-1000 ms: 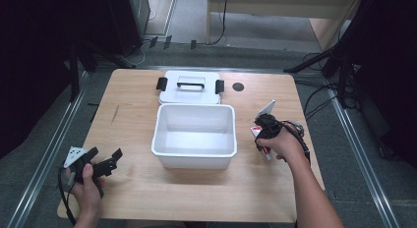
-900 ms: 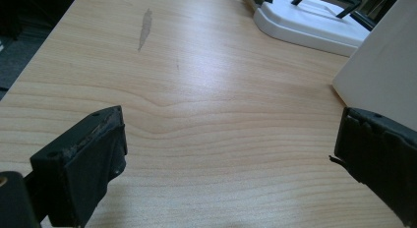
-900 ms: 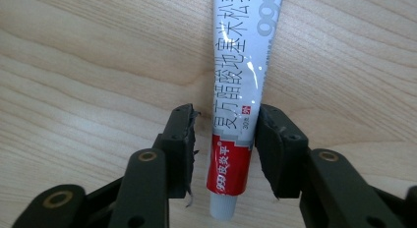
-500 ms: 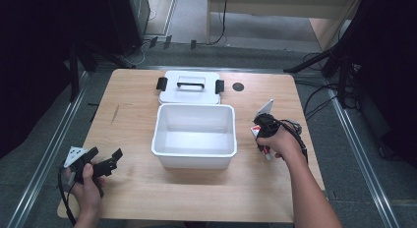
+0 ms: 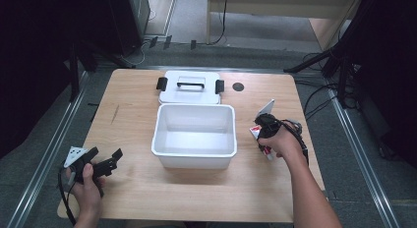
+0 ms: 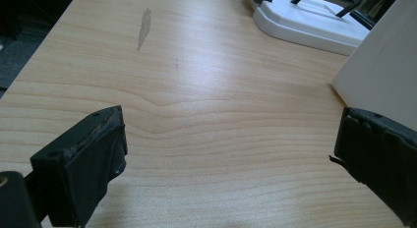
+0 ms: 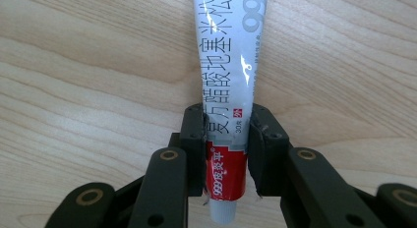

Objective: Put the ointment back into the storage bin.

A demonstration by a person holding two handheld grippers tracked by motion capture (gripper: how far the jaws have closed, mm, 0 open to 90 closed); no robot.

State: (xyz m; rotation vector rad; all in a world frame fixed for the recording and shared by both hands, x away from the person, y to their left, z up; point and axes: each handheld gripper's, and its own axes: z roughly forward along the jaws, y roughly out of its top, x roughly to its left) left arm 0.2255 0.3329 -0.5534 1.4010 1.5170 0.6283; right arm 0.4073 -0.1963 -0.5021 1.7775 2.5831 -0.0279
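1. White bin (image 5: 194, 134) stood open at the centre of the table (image 5: 133, 110); its lid (image 5: 190, 87) lay just behind it.
2. Right hand-held gripper (image 7: 227, 134), right of the bin, was clamped on a red-and-silver tube (image 7: 228, 85).
3. Left hand-held gripper (image 6: 226, 154), left of the bin near the table's front edge, had its jaws wide apart, holding nothing.

Light wooden table (image 5: 133, 95) with a dark smudge, grey floor (image 5: 354, 154), metal rails along both sides, black cables, dim surroundings, pale wooden furniture behind
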